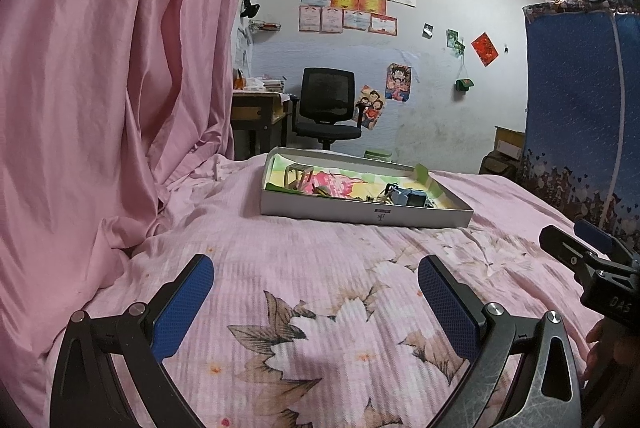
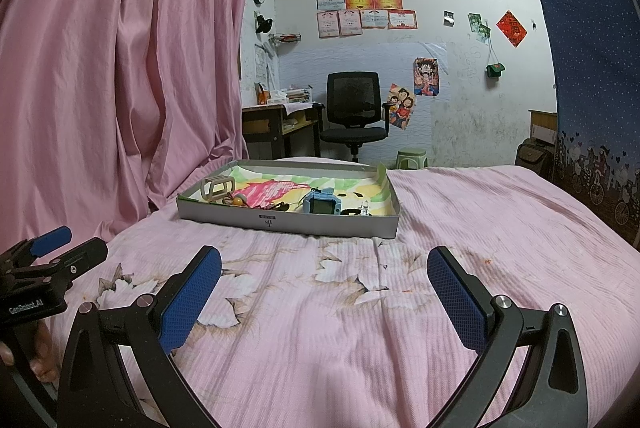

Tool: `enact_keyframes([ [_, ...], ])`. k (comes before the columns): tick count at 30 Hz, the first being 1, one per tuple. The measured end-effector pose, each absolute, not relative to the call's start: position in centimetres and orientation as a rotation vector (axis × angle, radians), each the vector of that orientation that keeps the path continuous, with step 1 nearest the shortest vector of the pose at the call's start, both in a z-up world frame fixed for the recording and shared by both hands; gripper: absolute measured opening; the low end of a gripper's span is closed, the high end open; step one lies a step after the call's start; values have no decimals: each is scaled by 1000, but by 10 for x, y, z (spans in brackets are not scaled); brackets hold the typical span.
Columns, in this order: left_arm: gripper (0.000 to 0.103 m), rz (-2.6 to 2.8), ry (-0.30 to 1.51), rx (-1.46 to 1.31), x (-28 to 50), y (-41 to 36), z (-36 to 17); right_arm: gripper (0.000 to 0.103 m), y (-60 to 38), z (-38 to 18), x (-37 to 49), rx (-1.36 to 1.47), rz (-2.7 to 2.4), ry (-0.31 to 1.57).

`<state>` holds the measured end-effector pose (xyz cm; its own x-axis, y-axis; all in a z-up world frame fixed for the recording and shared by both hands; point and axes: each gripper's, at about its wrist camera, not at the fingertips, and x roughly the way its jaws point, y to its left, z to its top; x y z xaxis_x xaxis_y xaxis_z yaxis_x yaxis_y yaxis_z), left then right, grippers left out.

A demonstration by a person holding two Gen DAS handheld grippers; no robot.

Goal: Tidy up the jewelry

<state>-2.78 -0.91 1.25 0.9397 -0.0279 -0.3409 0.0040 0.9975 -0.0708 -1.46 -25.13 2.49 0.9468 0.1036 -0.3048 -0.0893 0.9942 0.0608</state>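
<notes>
A shallow grey cardboard box (image 1: 360, 214) (image 2: 288, 224) lies on the pink floral bedspread ahead of both grippers. Inside it I see a beige hair clip (image 1: 298, 175) (image 2: 217, 189), a small blue watch-like gadget (image 1: 412, 197) (image 2: 322, 203), beads with a cord (image 2: 236, 201) and a tiny clear trinket (image 2: 364, 208). My left gripper (image 1: 316, 278) hangs open above the bedspread, well short of the box, nothing between its blue pads. My right gripper (image 2: 324, 270) is open too, level with the left and equally short of the box. Each gripper shows at the other view's edge.
A pink curtain (image 1: 100, 88) hangs along the left side of the bed. A blue patterned cloth (image 1: 580, 108) stands at the right. Beyond the bed are a black office chair (image 2: 354, 112), a wooden desk (image 2: 276, 120) and a green stool (image 2: 412, 157).
</notes>
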Motion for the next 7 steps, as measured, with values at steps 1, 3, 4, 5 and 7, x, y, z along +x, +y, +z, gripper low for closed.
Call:
enact_keyframes([
  [1, 103, -16, 349, -67, -28, -9, 13, 101, -252, 25, -15, 47, 98, 313],
  [3, 103, -14, 348, -63, -28, -8, 14, 101, -251, 25, -15, 47, 98, 313],
  [4, 103, -15, 349, -64, -28, -9, 15, 101, -251, 25, -14, 47, 98, 313],
  [5, 103, -16, 350, -64, -28, -8, 14, 101, -252, 25, -15, 47, 98, 314],
  [7, 103, -17, 349, -62, -28, -9, 15, 101, -251, 25, -15, 47, 98, 314],
])
